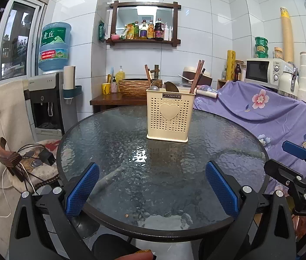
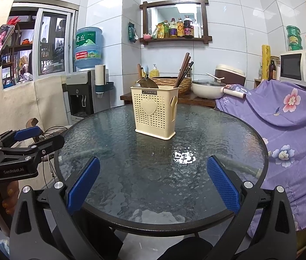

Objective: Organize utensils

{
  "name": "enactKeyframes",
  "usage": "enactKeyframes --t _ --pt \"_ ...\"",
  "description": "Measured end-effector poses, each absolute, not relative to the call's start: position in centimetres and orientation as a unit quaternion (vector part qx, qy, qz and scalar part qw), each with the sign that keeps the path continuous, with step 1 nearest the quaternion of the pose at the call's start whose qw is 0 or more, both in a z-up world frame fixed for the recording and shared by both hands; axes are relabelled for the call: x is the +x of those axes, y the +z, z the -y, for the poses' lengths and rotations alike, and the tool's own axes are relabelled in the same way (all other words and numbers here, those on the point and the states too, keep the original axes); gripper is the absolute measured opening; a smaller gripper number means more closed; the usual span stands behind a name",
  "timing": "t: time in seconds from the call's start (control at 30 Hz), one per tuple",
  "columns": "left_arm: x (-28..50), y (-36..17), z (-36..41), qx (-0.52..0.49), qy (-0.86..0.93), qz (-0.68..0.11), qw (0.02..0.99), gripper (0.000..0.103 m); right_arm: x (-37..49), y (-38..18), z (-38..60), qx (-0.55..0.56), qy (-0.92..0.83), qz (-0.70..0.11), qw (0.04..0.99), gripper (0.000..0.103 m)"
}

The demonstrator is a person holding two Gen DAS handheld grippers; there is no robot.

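Observation:
A cream perforated utensil holder (image 1: 170, 115) (image 2: 154, 114) with a heart on its front stands upright on the far half of the round glass table (image 1: 114, 151) (image 2: 218, 134). Dark chopsticks (image 1: 197, 77) (image 2: 183, 71) and spoons (image 1: 170, 86) (image 2: 146, 83) stick out of its top. My left gripper (image 1: 152, 186) hovers over the table's near edge, open and empty; it also shows at the left of the right wrist view. My right gripper (image 2: 153, 184) is open and empty over the near edge, also visible from the side in the left wrist view.
A purple floral cloth (image 1: 268, 112) (image 2: 287, 117) covers furniture right of the table. A water dispenser (image 1: 48, 99) (image 2: 81, 95) and a cushioned stool (image 1: 33, 166) stand to the left. A wooden side table with a basin (image 1: 135, 86), a white pot (image 2: 209, 88) and a microwave (image 1: 263, 70) lie behind.

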State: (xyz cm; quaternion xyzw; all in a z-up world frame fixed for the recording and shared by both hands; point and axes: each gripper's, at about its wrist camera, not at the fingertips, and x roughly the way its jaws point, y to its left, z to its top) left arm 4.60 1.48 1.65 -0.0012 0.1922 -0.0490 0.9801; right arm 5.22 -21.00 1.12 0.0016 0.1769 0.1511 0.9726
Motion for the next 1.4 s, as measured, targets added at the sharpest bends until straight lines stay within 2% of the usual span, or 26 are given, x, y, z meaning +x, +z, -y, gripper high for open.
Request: enactKeyframes --t 1.4 --pt "4.80 1.32 -1.59 0.001 -0.051 -0.196 0.979 0.096 5.46 0.74 20.96 -0.003 0.147 -0.188 0.971 0.097"
